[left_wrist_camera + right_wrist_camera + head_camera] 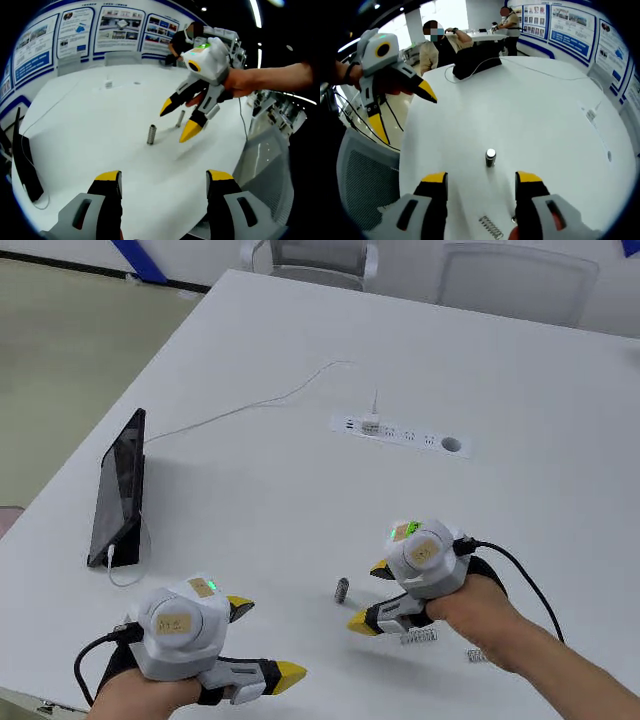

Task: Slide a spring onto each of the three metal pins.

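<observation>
Both pairs of jaws are spread wide with nothing between them. The left gripper [164, 176] hovers near the upright pin [341, 590], to its left and closer to the person. The right gripper [481, 177] hangs low just beside the pin on its right, yellow tips pointing towards it but not touching.

Closer to the person than the pin, under the right hand, a loose spring [418, 637] lies flat on the table [300, 490]. A second spring [476, 654] lies further to the pin's right, partly hidden by the wrist. The pin stands alone; in the left gripper view its shank looks ribbed, as if a spring may be on it already, but it is too small to be sure. I cannot make out any other pins.

Well to the pin's left a tablet [120, 490] leans on its stand, with a white cable [250, 405] trailing away across the table. Far beyond the pin a power strip [400, 432] is set into the surface.

The likely trouble is at the pick-up. The spring is light and lies flat on a smooth top, so tips closing off-centre could flick it away or set it rolling. A hard pinch could crush the coils so that they bind on the pin. The right gripper is also very close to the pin, and a careless turn towards the spring could knock the pin over
</observation>
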`<state>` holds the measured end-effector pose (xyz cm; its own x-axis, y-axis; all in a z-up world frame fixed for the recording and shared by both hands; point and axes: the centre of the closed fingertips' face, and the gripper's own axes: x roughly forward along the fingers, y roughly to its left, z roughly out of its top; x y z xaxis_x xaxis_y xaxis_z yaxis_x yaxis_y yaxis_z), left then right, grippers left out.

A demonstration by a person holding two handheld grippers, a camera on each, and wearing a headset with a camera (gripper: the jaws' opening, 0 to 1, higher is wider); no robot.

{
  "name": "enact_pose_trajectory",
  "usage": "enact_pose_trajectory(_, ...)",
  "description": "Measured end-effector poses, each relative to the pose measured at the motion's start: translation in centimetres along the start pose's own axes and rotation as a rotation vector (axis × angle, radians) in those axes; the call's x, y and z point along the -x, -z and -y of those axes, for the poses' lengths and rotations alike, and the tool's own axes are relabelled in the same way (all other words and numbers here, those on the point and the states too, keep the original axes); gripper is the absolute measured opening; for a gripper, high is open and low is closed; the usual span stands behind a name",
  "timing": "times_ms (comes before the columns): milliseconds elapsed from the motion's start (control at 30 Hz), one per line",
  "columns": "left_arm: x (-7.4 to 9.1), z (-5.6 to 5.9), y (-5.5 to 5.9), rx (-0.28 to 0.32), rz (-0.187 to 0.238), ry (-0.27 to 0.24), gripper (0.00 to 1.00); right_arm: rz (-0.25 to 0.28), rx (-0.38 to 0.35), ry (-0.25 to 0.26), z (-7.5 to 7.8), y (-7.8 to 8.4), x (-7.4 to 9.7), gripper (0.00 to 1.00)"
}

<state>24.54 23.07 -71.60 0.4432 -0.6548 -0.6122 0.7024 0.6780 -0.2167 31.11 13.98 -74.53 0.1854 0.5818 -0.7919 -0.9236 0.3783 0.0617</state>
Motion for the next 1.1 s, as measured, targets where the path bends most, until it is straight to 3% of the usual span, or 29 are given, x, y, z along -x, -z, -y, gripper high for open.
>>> enact_pose_trajectory(400,0.0,0.6,0.2,0.037,0.01,-0.001,0.7,0.062,-0.096,0.04,-0.8,1.0,1.8,0.66)
enact_pose_trajectory(667,0.0,1.0,0.4,0.047,0.002,-0.002,0.69,0.123,-0.198,0.081,-0.9,2.0,3.5,0.7)
enact_pose_trajectory(1100,-1.2,2.0,-0.5,0.037,0.0,0.019,0.7,0.192,-0.306,0.138,-1.0,4.3,6.2,0.73)
